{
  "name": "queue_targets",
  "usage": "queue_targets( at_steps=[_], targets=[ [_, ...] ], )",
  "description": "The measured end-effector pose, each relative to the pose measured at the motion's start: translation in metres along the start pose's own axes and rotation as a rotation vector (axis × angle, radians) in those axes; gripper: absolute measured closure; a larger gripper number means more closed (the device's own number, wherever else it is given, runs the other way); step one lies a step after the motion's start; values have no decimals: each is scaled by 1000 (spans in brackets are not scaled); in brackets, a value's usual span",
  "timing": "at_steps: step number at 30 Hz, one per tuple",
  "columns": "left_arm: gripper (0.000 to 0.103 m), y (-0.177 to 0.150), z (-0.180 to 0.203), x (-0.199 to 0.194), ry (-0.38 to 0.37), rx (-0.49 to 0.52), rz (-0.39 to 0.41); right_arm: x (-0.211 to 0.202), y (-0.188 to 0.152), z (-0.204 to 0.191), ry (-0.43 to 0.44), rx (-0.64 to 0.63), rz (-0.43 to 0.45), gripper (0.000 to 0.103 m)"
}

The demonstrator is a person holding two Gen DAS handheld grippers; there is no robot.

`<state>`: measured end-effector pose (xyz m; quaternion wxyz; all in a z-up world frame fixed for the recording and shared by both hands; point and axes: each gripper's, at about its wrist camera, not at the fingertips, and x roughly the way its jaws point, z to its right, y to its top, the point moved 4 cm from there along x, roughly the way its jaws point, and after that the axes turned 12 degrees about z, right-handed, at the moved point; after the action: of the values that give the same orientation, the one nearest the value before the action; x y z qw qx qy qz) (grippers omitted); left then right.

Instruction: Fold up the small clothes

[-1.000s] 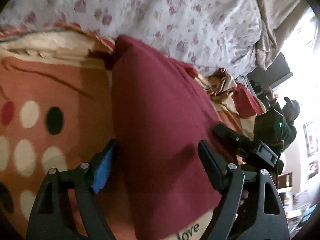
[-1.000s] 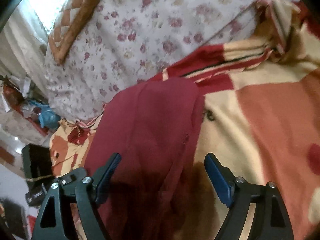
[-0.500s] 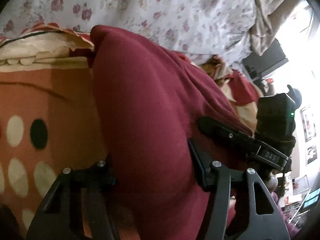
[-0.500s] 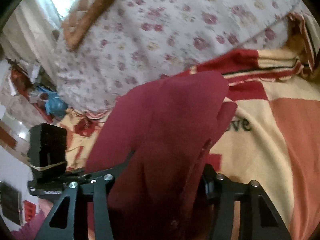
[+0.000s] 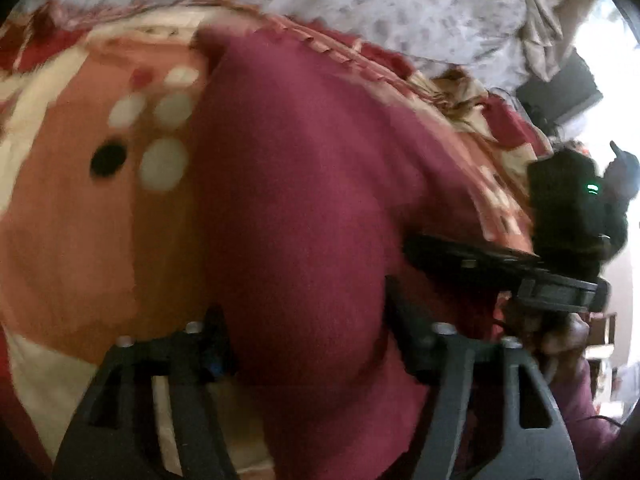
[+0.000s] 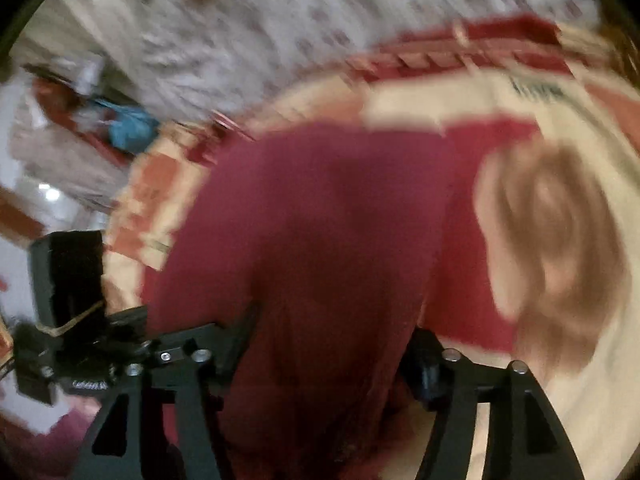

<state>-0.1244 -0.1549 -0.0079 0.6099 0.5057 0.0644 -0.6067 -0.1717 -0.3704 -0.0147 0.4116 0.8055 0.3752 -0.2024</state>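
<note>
Both views blurred. Maroon garment (image 5: 304,208) bunched on the patterned blanket (image 5: 72,216) on the bed. Left tool (image 5: 308,344) and right tool (image 6: 328,344) each have cloth between the jaws, jaws opening; grip unclear.

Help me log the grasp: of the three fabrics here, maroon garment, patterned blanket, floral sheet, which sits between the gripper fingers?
The plain maroon garment, bunched between both grippers' opening jaws. The patterned blanket lies beneath; the floral sheet lies beyond.
</note>
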Motion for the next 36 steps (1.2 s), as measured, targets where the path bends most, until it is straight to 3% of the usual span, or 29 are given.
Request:
queue_targets(
  at_steps=[3,8,12,15,18,25,36],
  targets=[
    [31,7,7,-19,28,31,48,-21,1,-7,-48,-26,48,36],
    [31,26,17,-42,153,114,205,-78,19,-25,-198,-153,199,36],
    [31,34,9,-39,255,154,312,-97,25,-49,-169,-199,265,36],
    [31,32,-6,-24,265,144,290,-81,20,-69,-155,-277,255,36],
    [31,33,-12,-19,246,133,287,-56,11,-77,-203,-379,209,36],
    [28,29,-10,-17,233,142,288,-8,-1,-49,-304,-461,99,42],
    [25,24,-7,-20,265,167,332,-32,-5,-59,-296,-409,165,42]
  ],
)
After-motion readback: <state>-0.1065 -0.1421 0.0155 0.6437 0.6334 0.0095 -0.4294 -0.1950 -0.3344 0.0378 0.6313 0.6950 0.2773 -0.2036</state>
